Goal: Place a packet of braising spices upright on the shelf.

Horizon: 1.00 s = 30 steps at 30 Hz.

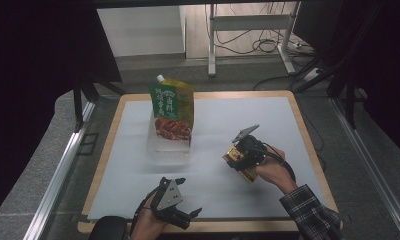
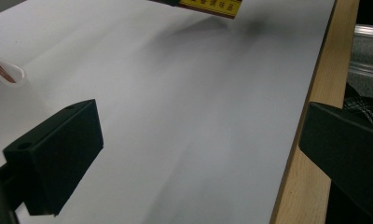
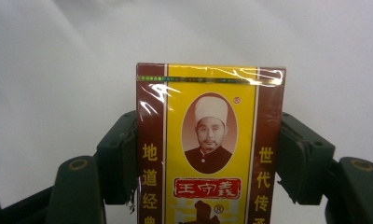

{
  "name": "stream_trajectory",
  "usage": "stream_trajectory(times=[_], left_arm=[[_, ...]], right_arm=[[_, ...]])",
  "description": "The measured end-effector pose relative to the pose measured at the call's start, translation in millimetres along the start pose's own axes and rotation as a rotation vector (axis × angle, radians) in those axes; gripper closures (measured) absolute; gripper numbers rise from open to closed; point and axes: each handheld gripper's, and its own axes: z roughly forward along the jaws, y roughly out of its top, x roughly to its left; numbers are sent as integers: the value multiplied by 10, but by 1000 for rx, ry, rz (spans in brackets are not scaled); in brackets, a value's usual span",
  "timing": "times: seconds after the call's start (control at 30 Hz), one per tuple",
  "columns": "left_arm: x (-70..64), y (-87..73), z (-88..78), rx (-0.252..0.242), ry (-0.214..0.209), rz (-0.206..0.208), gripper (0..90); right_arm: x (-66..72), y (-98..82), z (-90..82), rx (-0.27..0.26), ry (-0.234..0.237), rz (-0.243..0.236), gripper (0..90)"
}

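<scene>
Clamped between the pads of the right hand-held gripper [image 3: 208,154], a yellow and maroon box [image 3: 210,144] with a portrait on its face sits squeezed on both sides, at about four o'clock on the white sheet [image 1: 223,125] covering the desk [image 1: 113,130]. At eleven o'clock from it, a green sauce pouch [image 1: 172,107] stands upright. At seven o'clock, the left hand-held gripper [image 1: 180,197] rests with jaws apart, empty.
</scene>
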Motion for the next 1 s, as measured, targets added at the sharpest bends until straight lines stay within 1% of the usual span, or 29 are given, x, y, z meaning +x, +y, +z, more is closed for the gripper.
stream_trajectory(times=[0.07, 0.1, 0.17, 0.2, 0.23, 0.27, 0.3, 0.33, 0.4, 0.53, 0.57, 0.6, 0.67, 0.7, 0.73, 0.8, 0.93, 1.0], left_arm=[[2, 0, -4, -1, 2, 0, 0], [5, 1, -8, 3, 3, 7, 0], [5, 3, -10, 4, 4, 8, 0], [1, 2, -8, -1, 4, 2, 0], [2, 3, -10, -2, 4, 1, 0], [3, 3, -12, -3, 5, 0, 0], [4, 3, -14, -4, 6, 0, 0], [6, 2, -16, -5, 7, -1, 0], [8, 2, -18, -6, 7, -4, 0], [9, 2, -23, -4, 8, 1, 0], [10, 3, -24, -3, 8, 1, 0], [13, 3, -25, -4, 8, 3, 0], [13, 2, -24, -5, 8, 0, 0], [13, 2, -25, -4, 9, 1, 0], [14, 3, -26, -2, 8, 2, 0], [9, 2, -21, -5, 8, -2, 0], [13, 2, -23, 1, 7, 3, 0], [11, 1, -21, -2, 6, -1, 0]], right_arm=[[3, 24, -14, -37, 0, -6, 317], [7, 37, -22, -59, 0, -8, 317], [19, 67, -35, -90, 9, -10, 317], [36, 106, -47, -121, 14, -7, 317], [42, 128, -54, -139, 17, -10, 317], [42, 128, -54, -139, 17, -10, 317], [61, 173, -63, -174, 24, -13, 317], [61, 173, -63, -174, 24, -13, 317], [74, 224, -60, -188, 41, -9, 316], [109, 355, -41, -245, 47, -19, 317], [109, 355, -41, -245, 47, -19, 317], [116, 381, -39, -258, 53, -19, 317], [128, 432, -39, -289, 64, -12, 316], [140, 486, -39, -313, 72, -15, 316], [140, 486, -39, -313, 72, -15, 316], [153, 542, -33, -329, 75, -22, 316], [181, 648, -19, -367, 85, -29, 316], [191, 704, -11, -389, 95, -31, 316]])
